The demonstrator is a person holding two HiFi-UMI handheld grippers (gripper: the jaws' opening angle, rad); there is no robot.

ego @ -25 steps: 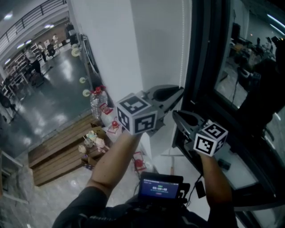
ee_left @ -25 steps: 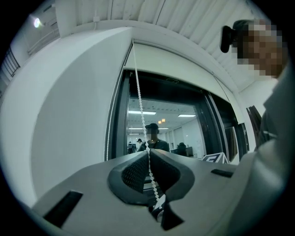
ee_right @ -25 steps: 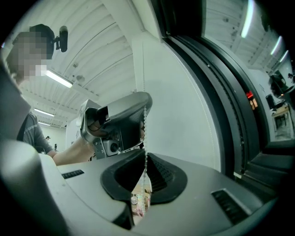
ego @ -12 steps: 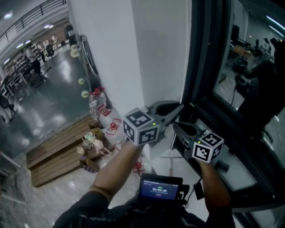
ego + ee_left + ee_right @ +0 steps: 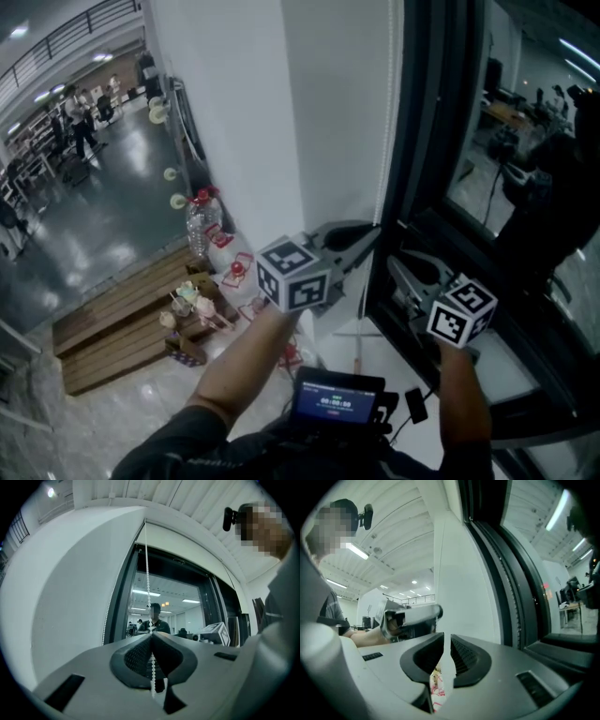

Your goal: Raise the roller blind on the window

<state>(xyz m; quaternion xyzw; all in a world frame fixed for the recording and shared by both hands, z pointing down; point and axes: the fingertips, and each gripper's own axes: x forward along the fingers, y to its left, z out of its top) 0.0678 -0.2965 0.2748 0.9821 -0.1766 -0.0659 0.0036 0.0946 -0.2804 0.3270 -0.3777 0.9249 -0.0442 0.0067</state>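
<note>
Head view steeply down; both gripper views share window frame [image 5: 123, 602].

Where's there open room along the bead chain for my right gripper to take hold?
The bead chain runs bare above the left gripper, which is shut on it. That stretch, between the white wall and the dark window frame, is free. Below is crowded by forearms and the screen. The right gripper, jaws just opening, holds nothing.

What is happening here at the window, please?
A person works the blind's bead chain with two hand-held grippers. The left gripper is shut on the bead chain beside the dark window frame. The right gripper has just been opening its jaws; nothing is between them, and it is off the chain.
</note>
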